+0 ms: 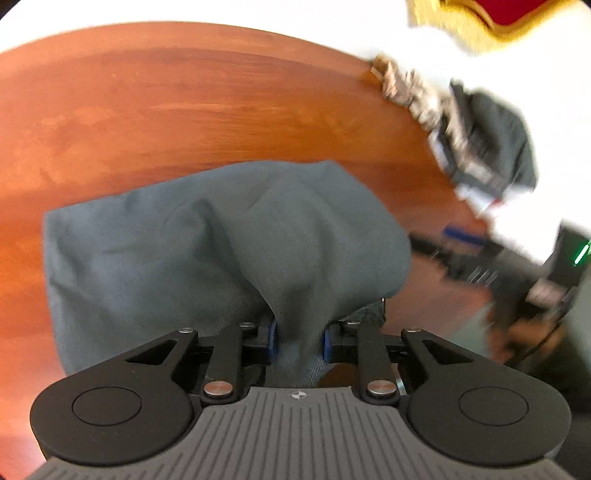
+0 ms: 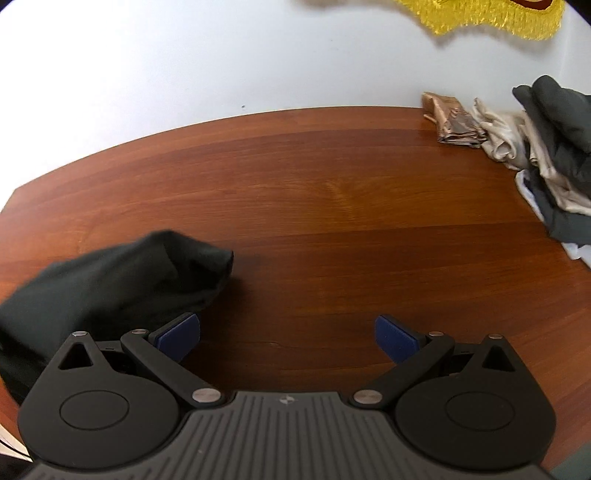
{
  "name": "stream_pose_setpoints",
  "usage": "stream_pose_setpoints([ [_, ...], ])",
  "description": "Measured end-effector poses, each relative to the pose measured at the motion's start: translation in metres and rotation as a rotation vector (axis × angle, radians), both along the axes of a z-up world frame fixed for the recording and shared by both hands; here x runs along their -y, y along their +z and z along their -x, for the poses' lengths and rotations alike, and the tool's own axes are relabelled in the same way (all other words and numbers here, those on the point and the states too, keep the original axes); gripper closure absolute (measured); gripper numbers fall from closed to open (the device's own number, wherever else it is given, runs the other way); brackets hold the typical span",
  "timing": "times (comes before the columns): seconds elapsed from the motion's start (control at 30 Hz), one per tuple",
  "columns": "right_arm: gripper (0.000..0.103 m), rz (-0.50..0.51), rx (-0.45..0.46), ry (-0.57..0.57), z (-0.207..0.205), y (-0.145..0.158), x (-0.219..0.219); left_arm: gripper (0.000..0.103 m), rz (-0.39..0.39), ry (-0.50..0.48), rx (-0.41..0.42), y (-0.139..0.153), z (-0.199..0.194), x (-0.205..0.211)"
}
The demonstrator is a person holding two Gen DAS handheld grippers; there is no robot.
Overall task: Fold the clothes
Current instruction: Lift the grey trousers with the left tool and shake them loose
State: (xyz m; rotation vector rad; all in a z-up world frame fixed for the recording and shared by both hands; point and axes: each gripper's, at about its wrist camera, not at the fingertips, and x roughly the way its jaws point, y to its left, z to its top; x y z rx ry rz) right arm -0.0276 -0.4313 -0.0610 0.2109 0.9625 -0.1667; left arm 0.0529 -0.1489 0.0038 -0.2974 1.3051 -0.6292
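Observation:
A grey-green garment (image 1: pixel 221 236) lies bunched on the wooden table (image 1: pixel 184 103). A raised fold of it runs between the blue pads of my left gripper (image 1: pixel 299 343), which is shut on the cloth. In the right wrist view the same garment (image 2: pixel 122 280) looks dark and sits at the lower left. My right gripper (image 2: pixel 288 339) hovers over bare wood to the right of it, open, with nothing between its fingers. It also shows blurred at the right edge of the left wrist view, as the right gripper (image 1: pixel 439 243).
A pile of loose clothes (image 2: pixel 554 158), dark grey and cream, sits at the table's far right, with a folded tan patterned piece (image 2: pixel 454 122) beside it. A white wall backs the table. A yellow fringed cloth (image 2: pixel 498 18) hangs at the top right.

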Motion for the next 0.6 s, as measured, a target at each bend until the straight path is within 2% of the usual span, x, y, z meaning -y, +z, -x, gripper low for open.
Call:
stream_pose_setpoints([
  [0.13, 0.001, -0.012, 0.009, 0.024, 0.011, 0.002, 0.022, 0.082, 0.148, 0.143, -0.098, 0.010, -0.016, -0.012],
  [0.23, 0.001, -0.019, 0.013, 0.046, 0.011, 0.004, 0.030, 0.082, 0.189, 0.209, -0.118, 0.010, -0.034, -0.023],
  [0.4, 0.001, -0.016, 0.001, 0.068, -0.001, 0.003, 0.019, 0.082, 0.233, 0.290, -0.119, 0.009, -0.061, -0.058],
  [0.6, 0.001, -0.006, -0.014, 0.072, -0.019, -0.002, -0.034, 0.082, 0.266, 0.336, -0.135, -0.003, -0.085, -0.124],
])
